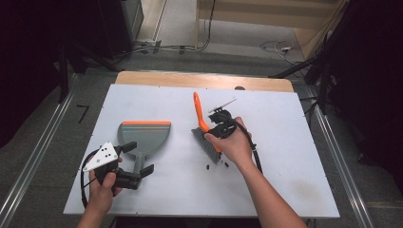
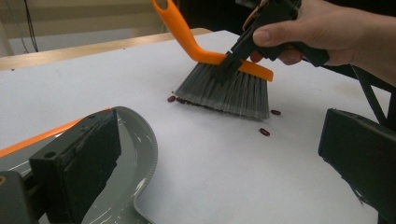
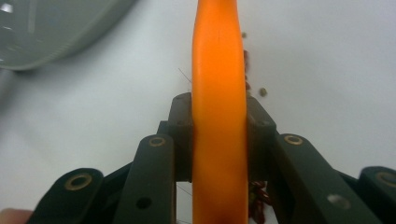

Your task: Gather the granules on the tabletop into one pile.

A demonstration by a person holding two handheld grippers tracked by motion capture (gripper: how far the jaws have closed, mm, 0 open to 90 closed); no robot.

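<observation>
High view: right gripper [image 1: 216, 127] fingers clamped on orange back of hand brush [image 1: 206, 128], mid-tabletop [image 1: 285, 156], grey bristles down on the surface. Left gripper [image 1: 138, 166] sits at the grey dustpan [image 1: 144, 137] handle, front-left; left gripper view has its fingers [image 2: 77, 163] wide apart, one against the pan wall, the other clear — open, not pinching anything as far as I can tell. Red beans [image 2: 265, 132] scattered just beside and under the bristles, a few behind the brush.

Step looks like sweeping beans toward the pan. To do it well: keep bristles flat on the tabletop, light pressure, short strokes leftward toward the pan's orange lip [image 1: 145, 123]; catch the stragglers behind the brush first; pan needs steadying with its lip pressed down so beans don't slide under.

Brush long axis runs roughly away from the person, handle end with hang hole pointing to the far edge, tilted upward, bristle head nearer the person. Dustpan mouth faces far side, handle toward the person.
</observation>
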